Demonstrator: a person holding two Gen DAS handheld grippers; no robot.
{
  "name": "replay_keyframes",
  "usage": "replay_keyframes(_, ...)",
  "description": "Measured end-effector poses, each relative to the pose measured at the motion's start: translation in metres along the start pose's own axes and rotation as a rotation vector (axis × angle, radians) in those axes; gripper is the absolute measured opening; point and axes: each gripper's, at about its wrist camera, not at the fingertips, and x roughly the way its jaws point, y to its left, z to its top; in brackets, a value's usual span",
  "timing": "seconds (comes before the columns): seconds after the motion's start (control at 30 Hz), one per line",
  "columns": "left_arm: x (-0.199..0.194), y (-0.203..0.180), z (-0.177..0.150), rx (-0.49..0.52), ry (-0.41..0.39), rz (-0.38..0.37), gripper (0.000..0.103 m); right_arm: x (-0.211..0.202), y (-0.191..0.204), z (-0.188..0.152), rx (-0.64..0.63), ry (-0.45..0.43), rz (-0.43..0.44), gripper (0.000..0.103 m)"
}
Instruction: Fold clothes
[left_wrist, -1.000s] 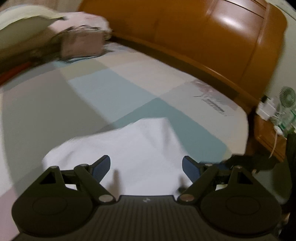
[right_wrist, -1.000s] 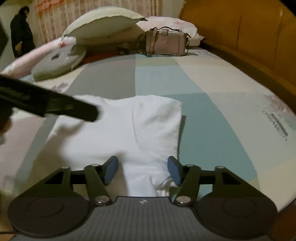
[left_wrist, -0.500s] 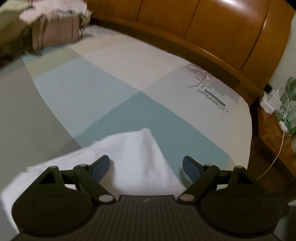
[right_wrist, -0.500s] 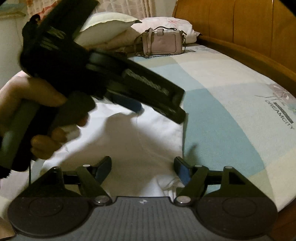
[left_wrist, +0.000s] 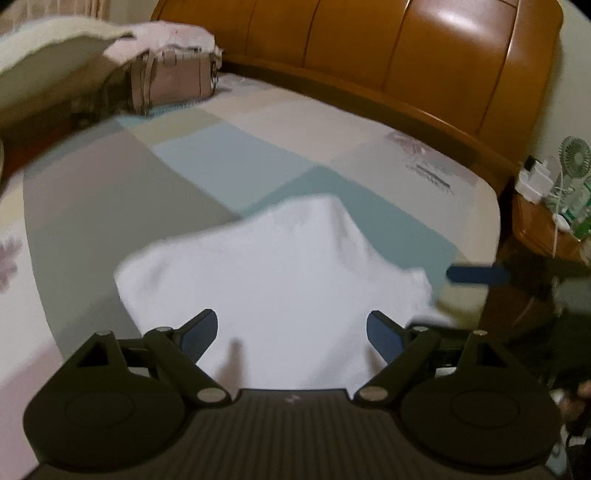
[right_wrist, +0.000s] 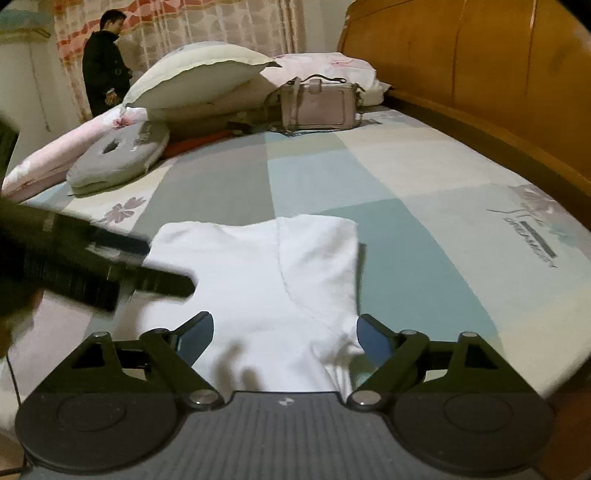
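As right claw (right_wrist: 284, 338) widened, shirt (right_wrist: 266, 280) stayed.

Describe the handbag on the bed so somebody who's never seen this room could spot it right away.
Start at the big orange-brown wooden headboard and follow the patchwork bedsheet to its far end, where the pillows are piled. The handbag stands upright there, just right of the large cream pillow. It is the only boxy, pale pinkish-grey item with straps and a top handle; everything around it is soft bedding.
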Motion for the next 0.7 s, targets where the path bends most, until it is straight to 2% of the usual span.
replay_keyframes(0.1, 0.010, 0.002, -0.023, -0.043, 0.025, -0.020, 0.088, -0.011, -0.003, -0.006, 0.004, 0.010, -0.035, 0.090)
replay_keyframes(0.23, -0.008, 0.008, -0.026, -0.098, -0.028, 0.015, 0.088, -0.015, -0.006, -0.007, 0.010, 0.017, -0.053, 0.091)
replay_keyframes(0.3, -0.020, 0.012, -0.026, -0.126, -0.058, 0.038, 0.088, -0.017, -0.002, -0.005, 0.004, 0.006, -0.028, 0.091)
replay_keyframes(0.4, -0.040, 0.024, -0.030, -0.150, -0.097, 0.117, 0.088, -0.015, 0.017, 0.002, -0.055, -0.014, 0.035, 0.091)
replay_keyframes(0.57, -0.055, 0.039, -0.041, -0.186, -0.099, 0.180, 0.087, 0.017, 0.058, 0.014, -0.207, -0.012, 0.109, 0.090)
replay_keyframes(0.63, -0.055, 0.044, -0.046, -0.200, -0.087, 0.216, 0.089, 0.032, 0.063, 0.015, -0.211, 0.010, 0.141, 0.090)
replay_keyframes(0.7, -0.055, 0.050, -0.051, -0.216, -0.085, 0.217, 0.089, 0.049, 0.063, 0.010, -0.196, 0.075, 0.119, 0.090)
